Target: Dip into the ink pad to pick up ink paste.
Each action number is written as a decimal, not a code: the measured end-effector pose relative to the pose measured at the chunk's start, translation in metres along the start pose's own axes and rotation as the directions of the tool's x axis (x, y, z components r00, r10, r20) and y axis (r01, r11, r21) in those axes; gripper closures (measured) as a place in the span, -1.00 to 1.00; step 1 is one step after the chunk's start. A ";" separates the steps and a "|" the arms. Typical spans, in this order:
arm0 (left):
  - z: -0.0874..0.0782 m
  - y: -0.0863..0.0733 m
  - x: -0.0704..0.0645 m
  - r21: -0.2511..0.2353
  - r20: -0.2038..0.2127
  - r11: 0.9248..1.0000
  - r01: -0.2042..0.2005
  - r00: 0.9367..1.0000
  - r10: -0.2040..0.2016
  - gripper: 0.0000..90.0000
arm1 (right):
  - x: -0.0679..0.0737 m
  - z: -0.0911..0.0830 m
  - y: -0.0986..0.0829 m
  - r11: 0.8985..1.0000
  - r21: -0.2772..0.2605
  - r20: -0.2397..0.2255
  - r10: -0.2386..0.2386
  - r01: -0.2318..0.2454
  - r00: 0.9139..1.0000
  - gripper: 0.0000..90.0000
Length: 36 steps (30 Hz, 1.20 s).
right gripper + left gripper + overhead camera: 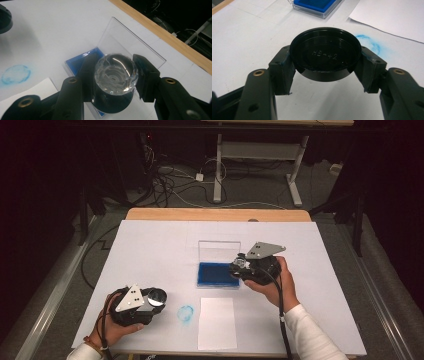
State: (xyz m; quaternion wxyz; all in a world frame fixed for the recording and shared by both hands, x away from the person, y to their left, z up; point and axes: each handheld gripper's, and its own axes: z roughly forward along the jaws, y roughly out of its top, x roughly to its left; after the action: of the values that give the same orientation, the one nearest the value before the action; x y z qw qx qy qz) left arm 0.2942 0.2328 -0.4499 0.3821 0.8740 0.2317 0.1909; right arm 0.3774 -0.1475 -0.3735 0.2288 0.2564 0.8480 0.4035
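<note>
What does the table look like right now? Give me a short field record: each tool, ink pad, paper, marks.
left tool: shut on black round cap, held above the white table cover, near-left
right tool: shut on clear-knobbed stamp, over the ink pad
ink pad: blue, in a clear case, lid standing open
paper sheet: white, blank, near edge, in front of the pad
blue ring mark: on the cover, just left of the sheet

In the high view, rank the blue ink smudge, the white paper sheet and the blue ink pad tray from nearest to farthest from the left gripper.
From the left gripper:
1. Blue ink smudge, just to its right.
2. White paper sheet, right of the smudge, at the near edge.
3. Blue ink pad tray, farther back, beside the right gripper.
</note>
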 end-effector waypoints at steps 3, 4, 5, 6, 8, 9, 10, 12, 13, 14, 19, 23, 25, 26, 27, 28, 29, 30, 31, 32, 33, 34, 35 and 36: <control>0.000 0.000 0.000 0.000 0.003 1.000 0.001 1.000 -0.001 -0.18 | -0.001 0.005 0.004 1.000 0.007 -0.005 0.006 -0.006 1.000 0.27; 0.000 0.000 0.000 0.001 0.003 1.000 0.000 1.000 0.000 -0.19 | -0.001 0.007 0.006 1.000 0.011 -0.006 0.007 -0.007 1.000 0.27; 0.000 0.000 0.000 0.001 0.003 1.000 0.001 1.000 -0.001 -0.18 | -0.001 0.009 0.007 1.000 0.015 -0.004 0.002 -0.002 1.000 0.27; 0.000 0.000 0.000 0.001 0.003 1.000 0.001 1.000 -0.001 -0.19 | -0.001 0.011 0.008 1.000 0.019 -0.005 0.003 -0.003 1.000 0.27; 0.000 0.000 0.001 0.000 -0.001 1.000 0.000 1.000 0.000 -0.19 | -0.001 0.016 0.010 1.000 0.028 -0.011 0.002 -0.001 1.000 0.27; -0.001 0.000 0.001 -0.002 -0.005 1.000 0.001 1.000 -0.001 -0.18 | 0.000 0.018 0.011 0.999 0.034 -0.013 0.001 -0.001 1.000 0.27; -0.001 0.000 0.001 -0.004 -0.004 1.000 0.004 1.000 -0.004 -0.18 | 0.001 0.021 0.011 0.999 0.040 -0.018 0.007 -0.006 1.000 0.27; -0.001 0.000 0.001 -0.004 -0.006 1.000 0.002 1.000 -0.002 -0.18 | 0.002 0.027 0.012 0.999 0.053 -0.024 -0.002 0.003 1.000 0.27; -0.001 0.000 0.001 -0.004 -0.004 1.000 0.003 1.000 -0.003 -0.18 | 0.003 0.030 0.013 0.998 0.057 -0.026 -0.003 0.005 1.000 0.27; -0.001 0.000 0.001 -0.003 -0.004 1.000 0.004 1.000 -0.004 -0.19 | 0.004 0.033 0.013 0.998 0.059 -0.032 -0.002 0.004 0.999 0.27; 0.000 -0.001 0.001 -0.001 -0.002 1.000 0.002 1.000 -0.002 -0.19 | 0.006 0.046 0.015 0.997 0.077 -0.047 0.003 0.001 0.999 0.27; 0.000 -0.001 0.001 -0.001 0.001 1.000 0.003 1.000 -0.003 -0.19 | 0.010 0.058 0.017 0.996 0.092 -0.055 0.004 0.001 0.998 0.27; 0.000 -0.001 0.001 -0.001 0.001 1.000 0.004 1.000 -0.004 -0.18 | 0.012 0.062 0.018 0.995 0.097 -0.066 0.011 -0.005 0.998 0.27; 0.000 -0.001 0.001 0.002 0.004 1.000 0.001 1.000 -0.001 -0.19 | 0.013 0.066 0.018 0.995 0.100 -0.067 0.006 0.001 0.998 0.27; 0.000 -0.001 0.001 0.002 0.003 1.000 0.001 1.000 -0.001 -0.19 | 0.014 0.068 0.019 0.994 0.105 -0.070 0.006 0.001 0.998 0.27; 0.000 -0.001 0.001 0.001 0.003 1.000 0.003 1.000 -0.003 -0.18 | 0.015 0.071 0.019 0.994 0.105 -0.075 0.010 -0.002 0.997 0.27; 0.000 -0.001 0.001 0.002 0.005 1.000 0.002 1.000 -0.002 -0.19 | 0.016 0.073 0.019 0.994 0.112 -0.076 0.011 -0.003 0.997 0.27; 0.000 -0.001 0.001 0.002 0.004 1.000 0.002 1.000 -0.002 -0.19 | 0.017 0.076 0.020 0.994 0.113 -0.077 0.005 0.004 0.997 0.27; 0.000 -0.001 0.001 0.002 0.004 1.000 0.003 1.000 -0.003 -0.19 | 0.018 0.077 0.020 0.993 0.118 -0.076 0.006 0.003 0.997 0.27; 0.000 -0.001 0.001 0.001 0.007 1.000 0.004 1.000 -0.004 -0.19 | 0.019 0.080 0.020 0.993 0.121 -0.079 0.006 0.004 0.997 0.27; 0.000 -0.001 0.001 0.003 0.006 1.000 0.004 1.000 -0.004 -0.18 | 0.020 0.082 0.020 0.992 0.126 -0.081 0.002 0.008 0.997 0.27; 0.000 -0.001 0.001 0.003 0.006 1.000 0.003 1.000 -0.003 -0.18 | 0.020 0.083 0.020 0.992 0.126 -0.083 0.002 0.008 0.997 0.27; 0.000 -0.001 0.001 0.004 0.007 1.000 0.004 1.000 -0.004 -0.19 | 0.021 0.085 0.020 0.991 0.132 -0.080 0.003 0.008 0.997 0.27; 0.000 -0.001 0.001 0.004 0.007 1.000 0.005 1.000 -0.005 -0.19 | 0.021 0.086 0.019 0.991 0.133 -0.082 0.001 0.009 0.997 0.27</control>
State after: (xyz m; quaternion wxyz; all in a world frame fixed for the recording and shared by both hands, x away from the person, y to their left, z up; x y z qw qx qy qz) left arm 0.2946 0.2342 -0.4508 0.3817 0.8749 0.2328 0.1863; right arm 0.4175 -0.0754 -0.4105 0.1771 0.2528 0.8822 0.3555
